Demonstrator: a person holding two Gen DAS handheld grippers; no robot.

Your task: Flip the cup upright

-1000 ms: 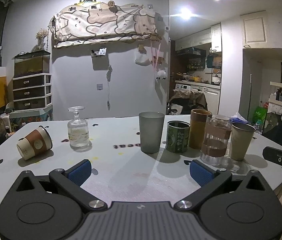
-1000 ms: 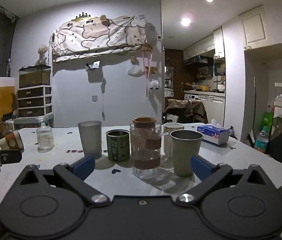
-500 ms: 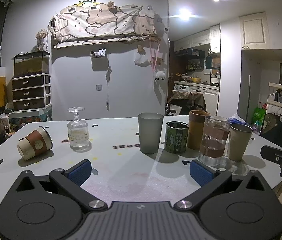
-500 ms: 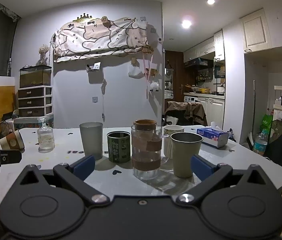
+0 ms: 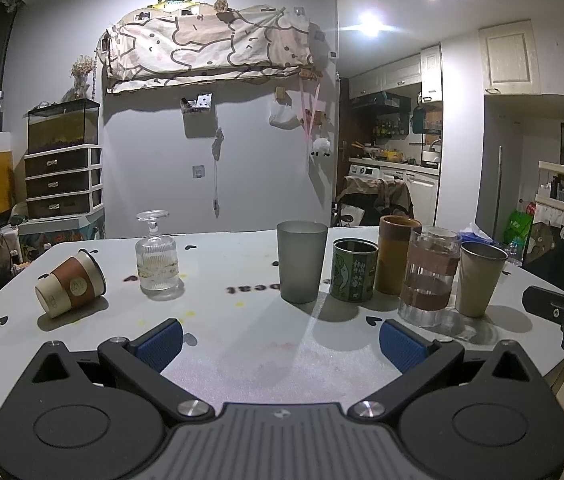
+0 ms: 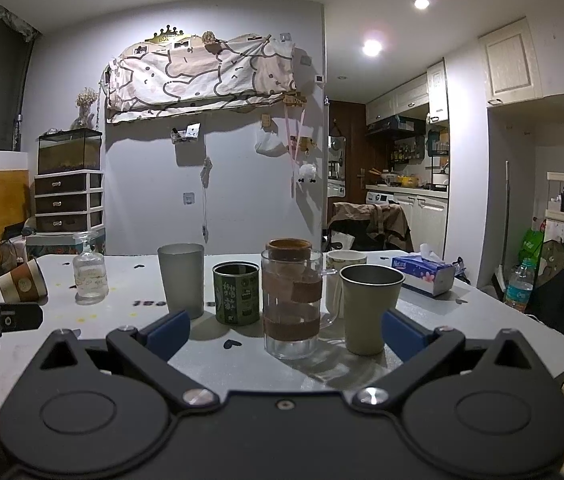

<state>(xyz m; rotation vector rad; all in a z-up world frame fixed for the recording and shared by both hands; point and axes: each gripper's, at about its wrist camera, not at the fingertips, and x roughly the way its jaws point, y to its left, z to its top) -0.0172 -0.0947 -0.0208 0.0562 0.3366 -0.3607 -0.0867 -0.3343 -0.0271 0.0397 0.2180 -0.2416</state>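
A brown-sleeved cream paper cup [image 5: 70, 283] lies on its side at the left of the pale matte surface [image 5: 242, 344], its dark-rimmed mouth tilted up toward the far right and its cream base toward the near left. Just to its right, apart from it, stands a ribbed clear glass goblet [image 5: 156, 258] turned upside down, foot uppermost.

Well to the right runs a close row of upright vessels: a frosted grey tumbler [image 5: 301, 266], a green printed tin can [image 5: 353, 275], a tall brown cylindrical cup [image 5: 395, 260], a clear glass mug with brown bands [image 5: 429, 278] and a smooth beige metal cup [image 5: 479, 278].

The left tongs [image 5: 280, 338] hang low over the near edge of the surface, their blue ribbed pads spread wide with nothing between them. The right tongs [image 6: 285, 332] are likewise spread wide and empty, the banded glass mug and the beige cup standing beyond their gap.

Only the right wrist view shows a white ceramic mug [image 6: 341, 276] behind the row and a blue tissue box [image 6: 425, 274] further right; there the paper cup sits at the far left edge, partly behind the other tool. The left wrist view alone shows the paper cup's whole side and its round label.
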